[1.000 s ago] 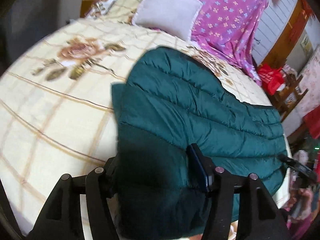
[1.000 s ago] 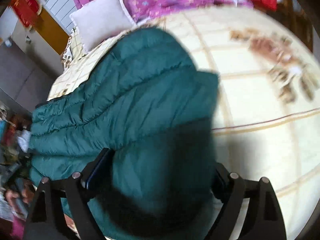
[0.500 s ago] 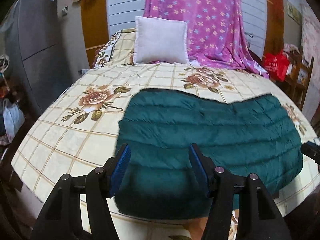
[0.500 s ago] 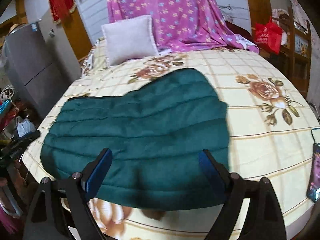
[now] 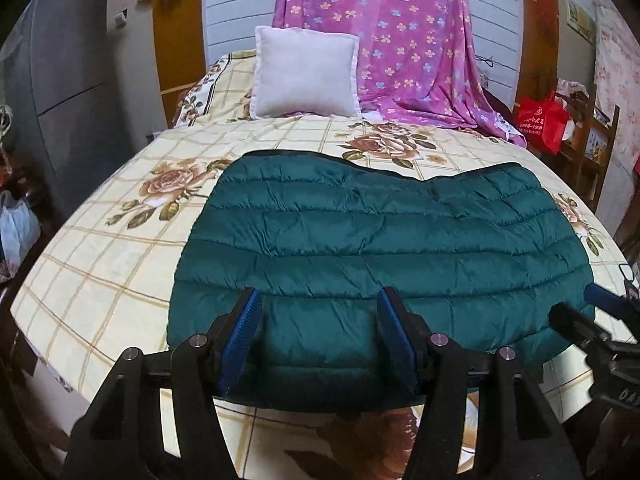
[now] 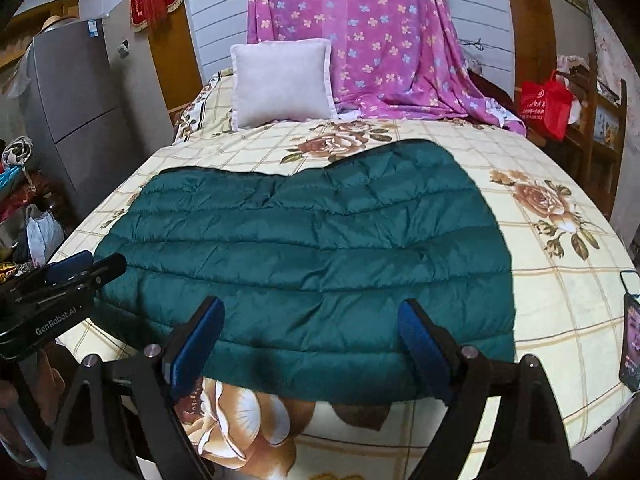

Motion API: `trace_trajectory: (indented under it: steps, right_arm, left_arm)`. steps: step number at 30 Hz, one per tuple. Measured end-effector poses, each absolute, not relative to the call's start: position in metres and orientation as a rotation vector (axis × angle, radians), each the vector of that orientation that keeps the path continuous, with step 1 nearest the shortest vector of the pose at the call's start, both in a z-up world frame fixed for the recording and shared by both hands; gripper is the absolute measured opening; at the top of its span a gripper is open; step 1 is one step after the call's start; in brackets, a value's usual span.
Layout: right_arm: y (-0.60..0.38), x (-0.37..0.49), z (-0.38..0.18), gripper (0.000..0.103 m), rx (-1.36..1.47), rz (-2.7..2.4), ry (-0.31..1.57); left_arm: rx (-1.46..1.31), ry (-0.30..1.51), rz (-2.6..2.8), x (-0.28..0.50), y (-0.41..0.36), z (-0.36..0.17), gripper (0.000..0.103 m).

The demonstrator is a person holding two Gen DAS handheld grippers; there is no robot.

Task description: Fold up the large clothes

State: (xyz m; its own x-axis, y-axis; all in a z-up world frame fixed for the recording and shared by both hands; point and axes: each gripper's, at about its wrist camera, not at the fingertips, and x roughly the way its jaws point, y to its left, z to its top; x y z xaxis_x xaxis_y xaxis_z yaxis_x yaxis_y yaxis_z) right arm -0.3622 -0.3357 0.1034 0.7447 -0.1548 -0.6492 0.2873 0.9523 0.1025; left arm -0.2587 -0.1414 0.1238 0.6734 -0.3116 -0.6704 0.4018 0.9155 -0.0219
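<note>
Teal quilted jacket [image 5: 376,256] is seen spread flat across the near half of the bed [image 5: 100,256], folded into a wide, roughly rectangular shape with its stitched channels running from 9 to 3 o'clock. Its far edge dips in the middle, and its near edge lies close to the foot of the mattress.

In the left wrist view, the left tool [image 5: 318,334] is held with its blue-padded fingers [image 5: 242,332] spread apart; nothing is gripped between them. The fingers are seen against the jacket's near left part, at about 6 o'clock, and whether they touch the fabric cannot be told. The tool is pointed forward along the bed toward the headboard, roughly level.

In the right wrist view, the right tool [image 6: 310,338] is spread wider still, with nothing pinched. Its fingers are seen against the jacket's near edge, the right one by the near right corner. It too is aimed toward the headboard. Each tool is visible at the edge of the other's view, so they are held side by side above the foot of the bed.

A grey pillow [image 5: 306,72] is propped at 12 o'clock beside a purple flowered sheet [image 5: 404,40]. A phone [image 6: 631,328] lies on the bedspread at 3 o'clock, apart from the jacket.
</note>
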Motion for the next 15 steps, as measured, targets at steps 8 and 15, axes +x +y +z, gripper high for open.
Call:
trace_trajectory:
  steps: [8, 15]
  right_arm:
    - [-0.325, -0.357, 0.094, 0.091, 0.147, -0.247, 0.725]
    - [-0.325, -0.358, 0.085, 0.091, 0.165, -0.228, 0.740]
  left_arm:
    - [0.123, 0.743, -0.385, -0.259, -0.141, 0.115, 0.040]
    - [0.136, 0.729, -0.379, -0.262, -0.141, 0.114, 0.040]
